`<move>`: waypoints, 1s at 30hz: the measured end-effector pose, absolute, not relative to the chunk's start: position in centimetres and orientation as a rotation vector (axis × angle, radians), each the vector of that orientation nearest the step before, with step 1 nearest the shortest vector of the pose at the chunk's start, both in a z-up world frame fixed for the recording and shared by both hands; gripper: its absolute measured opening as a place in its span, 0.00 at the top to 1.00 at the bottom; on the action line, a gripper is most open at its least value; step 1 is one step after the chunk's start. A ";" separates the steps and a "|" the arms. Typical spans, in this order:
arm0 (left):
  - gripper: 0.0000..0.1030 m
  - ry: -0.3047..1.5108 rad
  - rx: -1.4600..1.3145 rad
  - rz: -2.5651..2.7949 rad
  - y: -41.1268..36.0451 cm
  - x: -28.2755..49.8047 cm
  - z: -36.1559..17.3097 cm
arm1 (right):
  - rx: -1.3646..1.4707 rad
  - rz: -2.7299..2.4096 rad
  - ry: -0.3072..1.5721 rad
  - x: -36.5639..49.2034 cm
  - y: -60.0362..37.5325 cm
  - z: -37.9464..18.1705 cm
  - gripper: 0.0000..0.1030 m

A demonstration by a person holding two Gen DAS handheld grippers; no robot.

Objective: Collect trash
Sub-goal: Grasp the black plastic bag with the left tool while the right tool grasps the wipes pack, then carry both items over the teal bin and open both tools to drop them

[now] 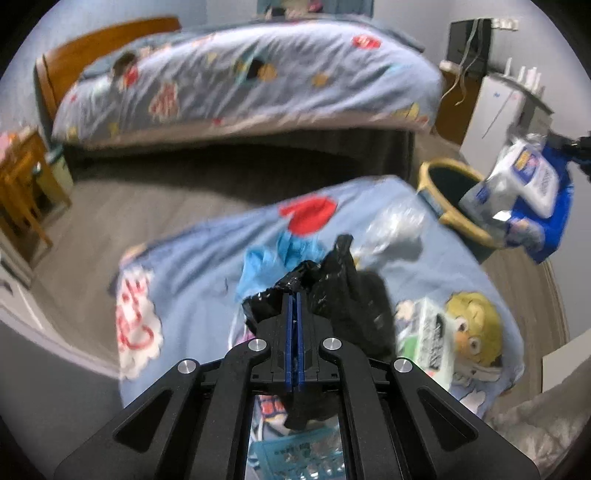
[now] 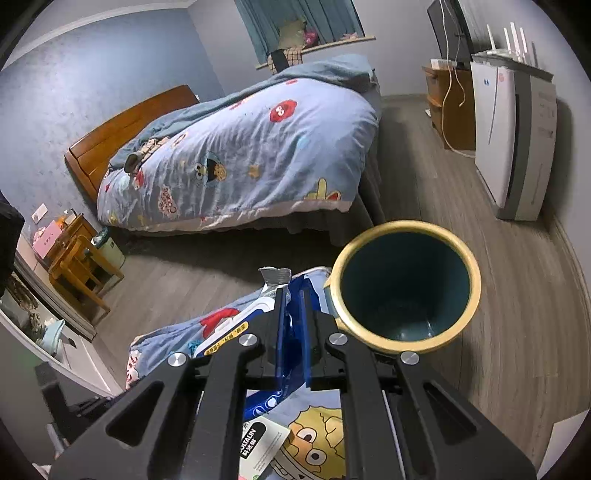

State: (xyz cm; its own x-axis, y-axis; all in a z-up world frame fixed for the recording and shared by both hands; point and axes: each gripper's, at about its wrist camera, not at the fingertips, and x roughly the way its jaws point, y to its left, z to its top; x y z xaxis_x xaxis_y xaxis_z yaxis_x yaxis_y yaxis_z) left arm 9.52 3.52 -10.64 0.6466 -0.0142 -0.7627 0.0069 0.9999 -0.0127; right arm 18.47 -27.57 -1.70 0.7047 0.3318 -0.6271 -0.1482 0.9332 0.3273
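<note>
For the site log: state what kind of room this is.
Most likely a bedroom in a home: a wooden-framed bed with a cartoon-print duvet, a curtained window behind it, and a small wooden side table nearby.

Two grippers (image 1: 295,295) (image 2: 291,295), one bin (image 2: 406,229), two beds (image 2: 240,166) (image 1: 192,295), one black bag (image 1: 332,280).

The left gripper (image 1: 294,295) is matte black, its two fingers lined with narrow blue pads (image 1: 300,332). Black linkage bars with long cut-out slots fan back from the fingers, pinned by four round silver screws (image 1: 257,345). The right gripper (image 2: 291,295) is the same build: black frame, blue pads (image 2: 282,332), silver screws (image 2: 249,340) on slotted bars.
</note>
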 end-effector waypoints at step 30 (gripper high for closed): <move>0.98 0.636 0.128 -0.307 -13.9 21.1 -1.1 | 0.226 -0.049 0.669 27.3 -39.4 -2.5 0.93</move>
State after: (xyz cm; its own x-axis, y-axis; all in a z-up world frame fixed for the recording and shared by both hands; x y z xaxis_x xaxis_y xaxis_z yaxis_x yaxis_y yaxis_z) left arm 21.14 -13.95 -1.13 0.7610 -0.2428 -0.6016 0.3207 0.9469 0.0235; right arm 27.33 -39.35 -2.50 0.7840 0.0280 -0.6201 0.1172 0.9743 0.1921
